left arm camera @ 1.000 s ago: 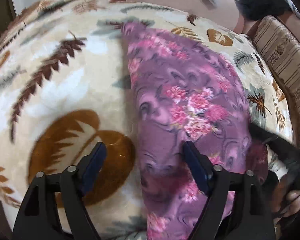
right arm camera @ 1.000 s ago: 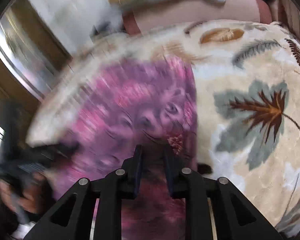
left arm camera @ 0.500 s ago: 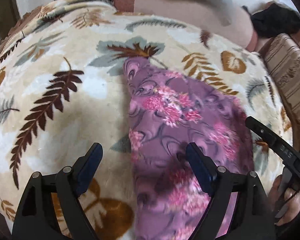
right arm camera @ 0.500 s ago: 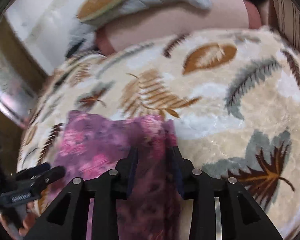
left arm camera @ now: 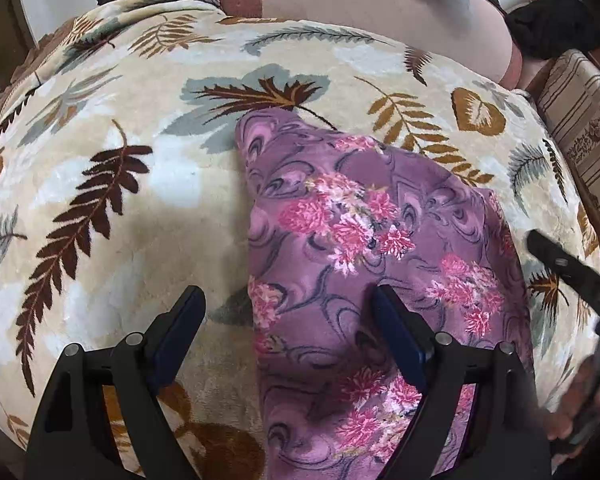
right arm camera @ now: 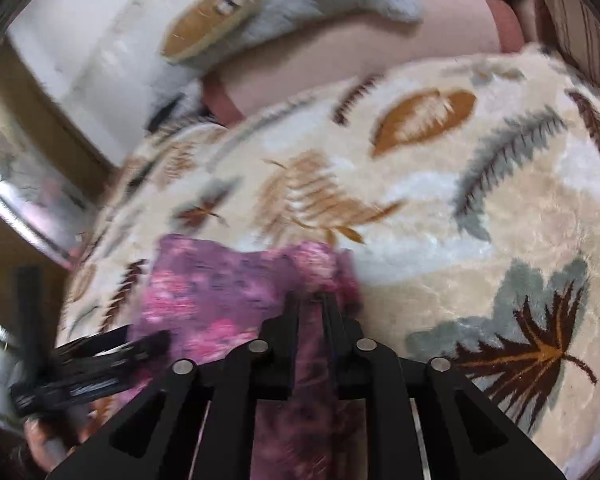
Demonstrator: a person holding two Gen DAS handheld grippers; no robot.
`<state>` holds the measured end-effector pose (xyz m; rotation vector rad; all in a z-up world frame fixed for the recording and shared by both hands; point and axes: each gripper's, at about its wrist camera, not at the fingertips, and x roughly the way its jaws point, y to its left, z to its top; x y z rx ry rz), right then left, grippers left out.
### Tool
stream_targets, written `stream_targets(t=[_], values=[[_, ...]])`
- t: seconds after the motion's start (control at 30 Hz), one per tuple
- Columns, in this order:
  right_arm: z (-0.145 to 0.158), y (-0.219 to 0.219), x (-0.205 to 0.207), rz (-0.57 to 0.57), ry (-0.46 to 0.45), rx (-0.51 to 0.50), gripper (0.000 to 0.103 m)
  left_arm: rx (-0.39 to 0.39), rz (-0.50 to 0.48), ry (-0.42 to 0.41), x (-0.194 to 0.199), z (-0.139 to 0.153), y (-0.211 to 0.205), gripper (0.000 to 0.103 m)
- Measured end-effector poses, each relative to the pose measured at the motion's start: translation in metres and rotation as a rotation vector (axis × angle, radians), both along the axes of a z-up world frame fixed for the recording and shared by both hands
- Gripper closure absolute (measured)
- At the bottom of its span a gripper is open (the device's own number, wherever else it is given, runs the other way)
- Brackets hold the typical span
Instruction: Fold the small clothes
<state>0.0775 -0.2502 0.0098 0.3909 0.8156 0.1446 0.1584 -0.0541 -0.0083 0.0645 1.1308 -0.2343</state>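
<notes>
I see the garment [left arm camera: 364,264] as a purple fleece-like cloth printed with pink flower clusters and dark swirl lines. It lies on the blanket [left arm camera: 112,208] as a long strip, narrow at the far end and wider toward me, with soft rounded folds along its left edge.

The left gripper [left arm camera: 288,312] hangs above the cloth with its jaws spread wide and nothing between the pads. Its left finger is over bare blanket; its right finger is over the garment. In the right wrist view, the right gripper [right arm camera: 310,308] has its jaws nearly together and closing, with a raised ridge of the garment [right arm camera: 220,292] between the fingers. That view is motion-blurred, so I cannot tell how firmly the pads press.

Open blanket extends to the left of the garment and beyond its far tip. On the right side, the right gripper's body and the hand [left arm camera: 580,408] holding it sit close to the cloth edge.

The blanket is a thick plush pile, cream, with brown, ochre and grey-blue leaf and fern motifs. A pinkish pillow [left arm camera: 380,4] lies along its far edge. A striped woven cushion [left arm camera: 580,112] sits at the far right.
</notes>
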Motion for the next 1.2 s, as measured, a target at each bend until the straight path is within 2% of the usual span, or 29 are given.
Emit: stream_targets(t=[0.07,0.13,0.2,0.23,0.37,0.43,0.5,0.53,0.6,0.63,0.67,0.7,0.77,0.83,0.93,1.0,1.07,1.1,1.17,1.2], values=[[0.004,0.01,-0.007,0.042,-0.032,-0.032,0.069,0.002,0.002,-0.002,0.0,-0.001,-0.001,0.016],[-0.007,0.021,-0.012,0.089,-0.013,-0.075,0.07,-0.004,0.011,0.006,0.0,-0.003,-0.001,0.016],[-0.033,0.031,-0.007,0.13,0.088,-0.141,0.071,-0.005,0.014,0.01,0.0,-0.004,-0.001,0.016],[-0.035,0.031,-0.01,0.125,0.056,-0.149,0.069,-0.003,0.013,0.015,0.0,-0.004,-0.001,0.016],[-0.016,0.025,-0.018,0.103,0.044,-0.109,0.067,0.005,-0.004,-0.012,-0.015,0.009,0.004,0.016],[-0.005,0.02,-0.032,0.124,0.0,-0.069,0.067,-0.031,-0.026,-0.032,-0.033,0.017,0.011,0.016],[-0.006,0.021,-0.043,0.152,-0.008,-0.072,0.064,-0.07,-0.031,-0.028,-0.047,0.017,0.019,0.016],[-0.012,0.024,-0.046,0.169,0.016,-0.097,0.061,-0.083,-0.03,-0.016,-0.054,0.013,0.022,0.016],[-0.035,0.03,-0.046,0.195,0.107,-0.178,0.057,-0.053,-0.037,0.027,-0.061,-0.007,0.024,0.014],[-0.036,0.026,-0.049,0.176,0.082,-0.164,0.048,-0.052,-0.037,0.031,-0.063,-0.016,0.025,0.012],[-0.034,0.022,-0.049,0.139,0.09,-0.152,0.043,-0.067,-0.013,0.018,-0.064,-0.015,0.029,0.008],[-0.031,0.019,-0.048,0.123,0.117,-0.142,0.043,-0.073,0.002,0.026,-0.064,-0.013,0.031,0.008],[-0.022,0.015,-0.051,0.112,0.104,-0.131,0.045,-0.088,-0.004,0.048,-0.067,-0.005,0.033,0.008],[-0.013,0.016,-0.064,0.132,0.068,-0.148,0.044,-0.071,-0.022,0.012,-0.075,0.003,0.035,0.008],[-0.023,0.019,-0.079,0.162,0.087,-0.186,0.044,-0.044,-0.051,-0.018,-0.093,0.003,0.038,0.008],[-0.038,0.018,-0.083,0.175,0.109,-0.209,0.038,-0.049,-0.05,-0.009,-0.102,-0.007,0.04,0.006],[-0.041,0.014,-0.087,0.125,0.097,-0.212,0.02,-0.053,-0.032,-0.002,-0.102,-0.013,0.042,0.003],[-0.042,0.013,-0.085,0.103,0.11,-0.223,0.016,-0.051,-0.022,-0.006,-0.102,-0.013,0.042,0.001],[-0.044,0.013,-0.082,0.07,0.135,-0.258,0.0,-0.041,-0.021,-0.007,-0.101,-0.013,0.041,0.001],[-0.045,0.012,-0.08,0.057,0.147,-0.272,0.001,-0.036,-0.024,-0.01,-0.102,-0.012,0.041,0.001]])
